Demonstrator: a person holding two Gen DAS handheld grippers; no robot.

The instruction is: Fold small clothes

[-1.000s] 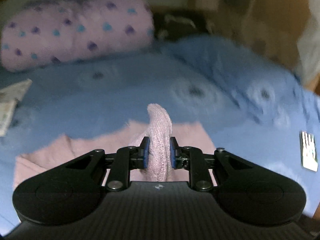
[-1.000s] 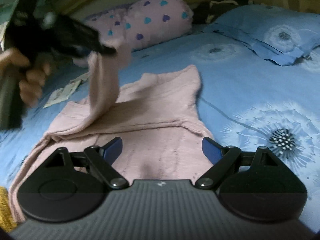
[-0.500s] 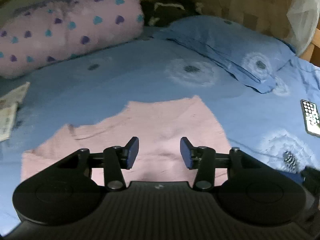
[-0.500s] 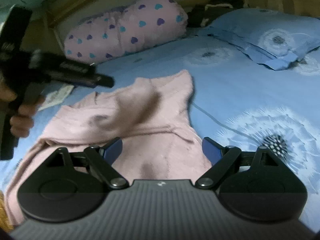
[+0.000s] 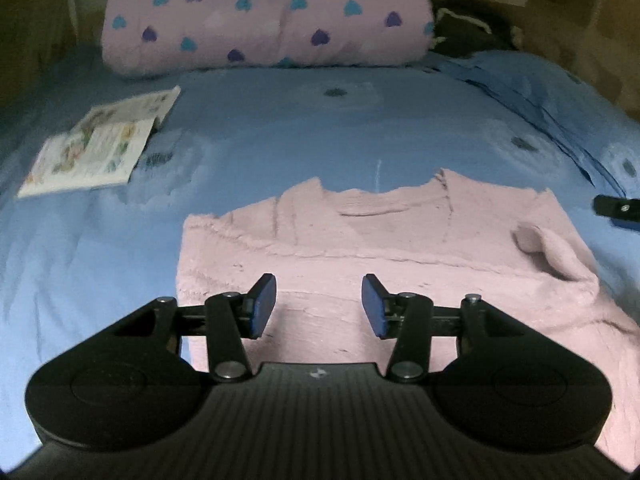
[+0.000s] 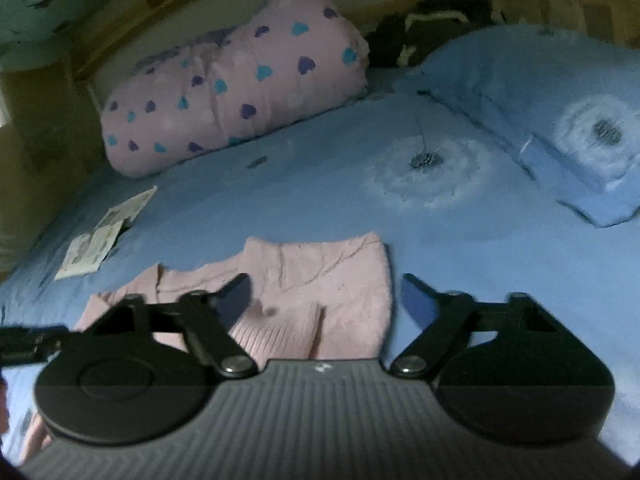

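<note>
A small pink knit sweater (image 5: 360,240) lies flat on the blue bedsheet (image 5: 280,128), its sleeves folded in across the body. My left gripper (image 5: 319,306) is open and empty, low over the sweater's near part. My right gripper (image 6: 326,300) is open and empty, over the sweater's right edge (image 6: 344,280). One finger of the right gripper (image 5: 616,210) shows at the right edge of the left wrist view. Part of the left gripper (image 6: 28,342) shows at the left edge of the right wrist view.
A pink pillow with hearts (image 5: 264,16) lies at the head of the bed. A blue pillow (image 6: 560,112) lies at the right. An open booklet (image 5: 100,144) lies on the sheet to the left. A dark bundle (image 5: 472,36) sits behind the pillows.
My left gripper let go of the pink sleeve, which now lies on the sweater, and moved back. My right gripper moved to the sweater's right edge.
</note>
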